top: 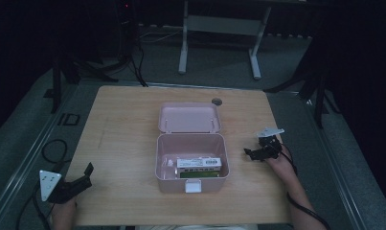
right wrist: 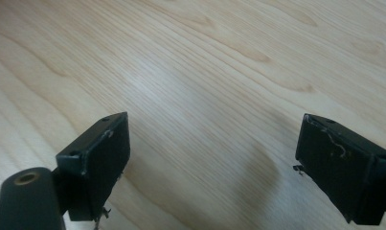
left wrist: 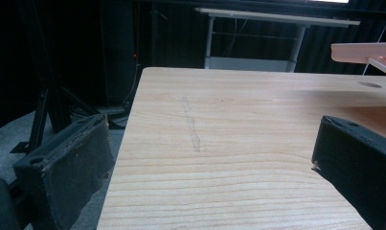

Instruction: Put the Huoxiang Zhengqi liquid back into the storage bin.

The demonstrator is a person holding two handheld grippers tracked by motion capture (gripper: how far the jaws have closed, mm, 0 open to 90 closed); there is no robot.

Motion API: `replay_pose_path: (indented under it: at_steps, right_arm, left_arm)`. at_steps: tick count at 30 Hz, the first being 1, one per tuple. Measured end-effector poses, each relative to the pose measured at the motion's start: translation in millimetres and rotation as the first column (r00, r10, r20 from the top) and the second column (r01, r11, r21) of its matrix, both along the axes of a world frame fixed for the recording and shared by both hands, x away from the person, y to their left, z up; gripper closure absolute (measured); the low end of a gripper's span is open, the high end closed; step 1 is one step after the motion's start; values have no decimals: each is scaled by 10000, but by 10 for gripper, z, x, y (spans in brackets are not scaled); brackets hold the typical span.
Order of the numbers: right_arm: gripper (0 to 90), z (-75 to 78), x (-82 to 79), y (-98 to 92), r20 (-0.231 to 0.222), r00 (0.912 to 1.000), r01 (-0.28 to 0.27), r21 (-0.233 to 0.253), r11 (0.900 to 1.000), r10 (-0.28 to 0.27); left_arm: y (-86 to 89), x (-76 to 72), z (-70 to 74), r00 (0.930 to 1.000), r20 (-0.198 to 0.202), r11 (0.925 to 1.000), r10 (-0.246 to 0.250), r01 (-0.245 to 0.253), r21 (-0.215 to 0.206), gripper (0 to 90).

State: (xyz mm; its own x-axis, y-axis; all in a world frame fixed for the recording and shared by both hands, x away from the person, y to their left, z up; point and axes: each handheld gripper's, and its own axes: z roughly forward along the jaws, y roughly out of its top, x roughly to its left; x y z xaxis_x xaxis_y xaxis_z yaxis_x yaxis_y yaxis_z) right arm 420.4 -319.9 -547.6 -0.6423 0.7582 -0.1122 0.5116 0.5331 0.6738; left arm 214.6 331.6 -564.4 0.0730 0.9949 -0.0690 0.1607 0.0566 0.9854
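At the lower left of the high view, my left gripper (top: 85, 176) rests near the table's front corner, its jaws spread wide and holding nothing; in the left gripper view I see only bare wood between them. My right gripper (top: 250, 153) sits at the right of centre in the high view, pointing toward the middle, also spread apart and empty, with plain wood grain between its jaws in the right gripper view. Between both grippers, a little below the centre of the high view, stands the pink box (top: 190, 163), well apart from the left gripper and nearer to the right one. Its lid (top: 189, 117) is thrown back and lies flat behind it on the wooden table (top: 123, 124). Inside lies a white and green carton (top: 198, 167), along the front wall, with something small and white beside it that I cannot identify. I judge the box to be light, stiff plastic with smooth, somewhat slippery walls, so I would take the lid by its far edge. The carton looks light and easy to crush, so I would grip it gently across its narrow sides.
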Motion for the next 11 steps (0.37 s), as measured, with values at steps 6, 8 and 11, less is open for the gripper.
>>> replay_pose_path:
  at_steps: [6,8,11]
  right_arm:
    - [114,-42,-44,-128,288,9955,878,802,9929,-903]
    - [114,-54,-49,-175,284,9932,1087,1122,9877,-1126]
    - [115,-73,-50,-235,170,9909,1298,1489,9803,-1338]
  left_arm:
    - [1,-1,0,10000,-3,10000,-10,10,-2,2]
    - [1,0,0,10000,-5,10000,-12,12,5,2]
    - [0,0,0,10000,3,10000,-18,18,-3,2]
